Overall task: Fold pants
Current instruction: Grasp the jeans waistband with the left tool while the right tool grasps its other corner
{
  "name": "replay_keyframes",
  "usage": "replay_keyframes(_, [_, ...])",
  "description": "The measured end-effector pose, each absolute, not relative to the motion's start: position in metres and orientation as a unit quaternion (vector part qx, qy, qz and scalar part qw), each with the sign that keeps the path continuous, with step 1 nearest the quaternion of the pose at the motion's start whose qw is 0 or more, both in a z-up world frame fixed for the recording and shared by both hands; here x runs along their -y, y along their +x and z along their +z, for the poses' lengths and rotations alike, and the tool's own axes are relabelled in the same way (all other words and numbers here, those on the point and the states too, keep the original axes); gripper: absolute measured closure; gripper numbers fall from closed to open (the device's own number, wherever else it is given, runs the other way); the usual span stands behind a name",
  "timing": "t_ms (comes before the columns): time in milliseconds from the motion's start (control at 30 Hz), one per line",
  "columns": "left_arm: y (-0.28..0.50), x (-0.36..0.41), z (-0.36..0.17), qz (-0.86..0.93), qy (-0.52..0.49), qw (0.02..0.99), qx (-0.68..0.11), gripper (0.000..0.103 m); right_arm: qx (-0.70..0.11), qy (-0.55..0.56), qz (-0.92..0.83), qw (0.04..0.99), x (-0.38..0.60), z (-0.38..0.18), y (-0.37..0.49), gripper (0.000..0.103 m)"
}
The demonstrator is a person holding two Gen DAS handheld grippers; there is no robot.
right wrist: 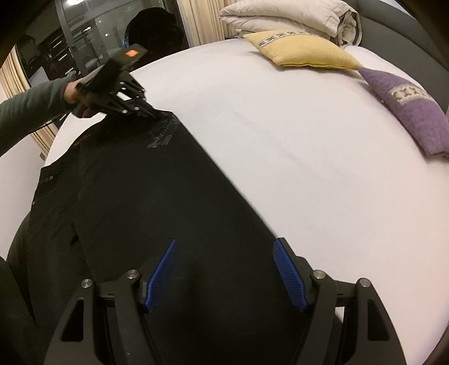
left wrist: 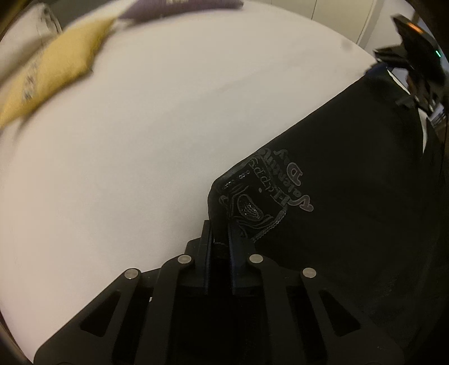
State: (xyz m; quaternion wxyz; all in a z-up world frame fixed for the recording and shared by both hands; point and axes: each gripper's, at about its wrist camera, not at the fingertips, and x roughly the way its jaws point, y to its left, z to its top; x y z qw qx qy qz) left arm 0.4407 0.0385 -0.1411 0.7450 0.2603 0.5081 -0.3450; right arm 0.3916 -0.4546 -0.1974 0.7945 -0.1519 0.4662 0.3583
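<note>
The black cotton pants with a grey printed emblem (right wrist: 157,196) lay flat on the white bed sheet (right wrist: 280,140). The left gripper (left wrist: 220,233) was clamped on their printed corner at 6 o'clock, while the right gripper (right wrist: 224,269) hovered wide open and empty above the cloth. That thin pinch could slip and spoil the fold.

Yellow pillow (left wrist: 53,75) blurred, pants (right wrist: 168,224) cropped

Pants (right wrist: 146,196) lie on the bed (right wrist: 280,126); 2 cushions (right wrist: 306,53) rest beyond them, folded duvet (right wrist: 289,16) behind the cushions
</note>
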Motion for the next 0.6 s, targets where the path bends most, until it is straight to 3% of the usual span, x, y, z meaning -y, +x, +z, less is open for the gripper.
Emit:
replay_keyframes(133, [0.411, -0.038, -0.129, -0.335, 0.292, 0.775, -0.449, 0.095, -0.466, -0.168, 0.365, 0.788, 0.441, -0.198, 0.409, 0.034])
replay_keyframes(300, [0.381, -0.054, -0.114, -0.33, 0.296, 0.8, -0.403, 0.095, -0.479, -0.181, 0.383, 0.769, 0.415, -0.203, 0.44, 0.051])
replay_keyframes(467, [0.373, -0.065, -0.103, -0.335, 0.293, 0.813, -0.376, 0.095, -0.51, -0.184, 0.386, 0.746, 0.399, -0.22, 0.466, 0.053])
replay_keyframes(600, [0.362, -0.072, -0.095, -0.342, 0.291, 0.817, -0.363, 0.095, -0.536, -0.179, 0.395, 0.725, 0.395, -0.23, 0.479, 0.074])
